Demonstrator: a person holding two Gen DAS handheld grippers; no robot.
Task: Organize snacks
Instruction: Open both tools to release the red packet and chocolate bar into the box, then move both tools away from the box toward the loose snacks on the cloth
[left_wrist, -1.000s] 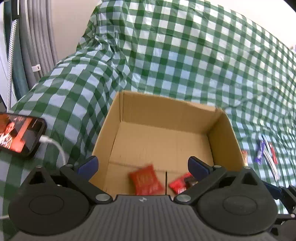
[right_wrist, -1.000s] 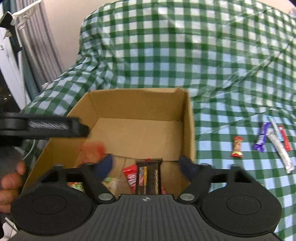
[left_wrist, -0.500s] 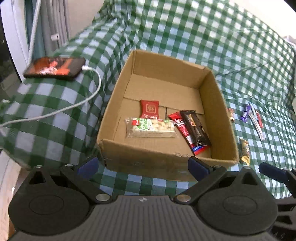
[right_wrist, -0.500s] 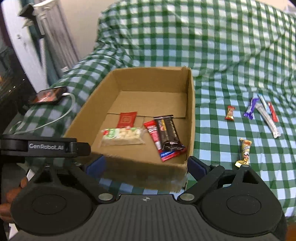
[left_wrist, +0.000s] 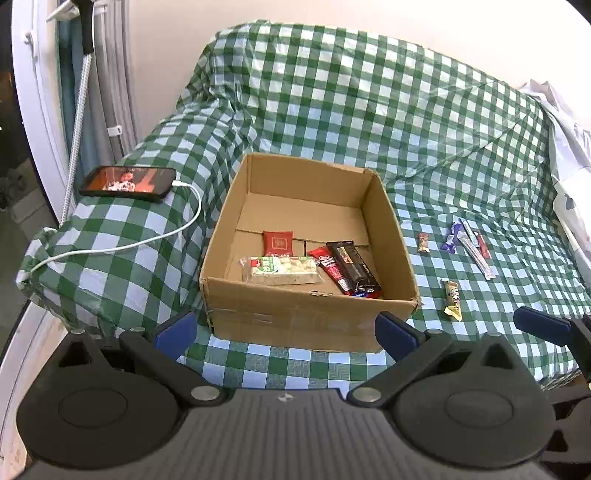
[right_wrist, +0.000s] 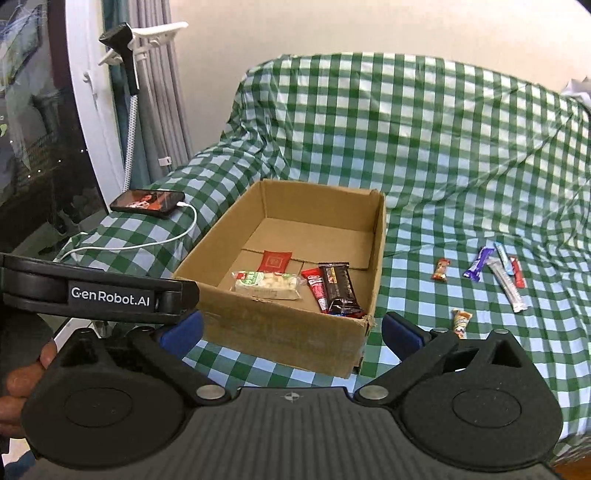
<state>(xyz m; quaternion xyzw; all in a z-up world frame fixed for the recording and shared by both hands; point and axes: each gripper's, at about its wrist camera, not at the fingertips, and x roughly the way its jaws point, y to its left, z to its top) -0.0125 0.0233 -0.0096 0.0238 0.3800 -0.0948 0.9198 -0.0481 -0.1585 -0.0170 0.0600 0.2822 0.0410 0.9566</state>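
An open cardboard box (left_wrist: 295, 321) (right_wrist: 280, 328) sits on the checked cloth. Inside lie a red packet (left_wrist: 278, 243), a green-and-white nut bar (left_wrist: 280, 269), a red bar (left_wrist: 330, 271) and a dark chocolate bar (left_wrist: 352, 267). Several loose snacks lie right of the box: a small red one (left_wrist: 423, 242), a purple one (left_wrist: 451, 239), a long silver stick (left_wrist: 478, 254) and a yellow one (left_wrist: 452, 302). My left gripper (left_wrist: 286, 330) is open and empty, just in front of the box. My right gripper (right_wrist: 291, 330) is open and empty too, also before the box.
A phone (left_wrist: 127, 183) with a lit screen lies left of the box, with a white cable (left_wrist: 147, 238) trailing off the cloth's edge. A window frame and curtains (right_wrist: 110, 122) stand at the left. White bedding (left_wrist: 565, 147) lies at the right.
Both grippers have pulled back and up from over the box. The red packet dropped from the left gripper and the dark bar left the right gripper; both now lie in the box.
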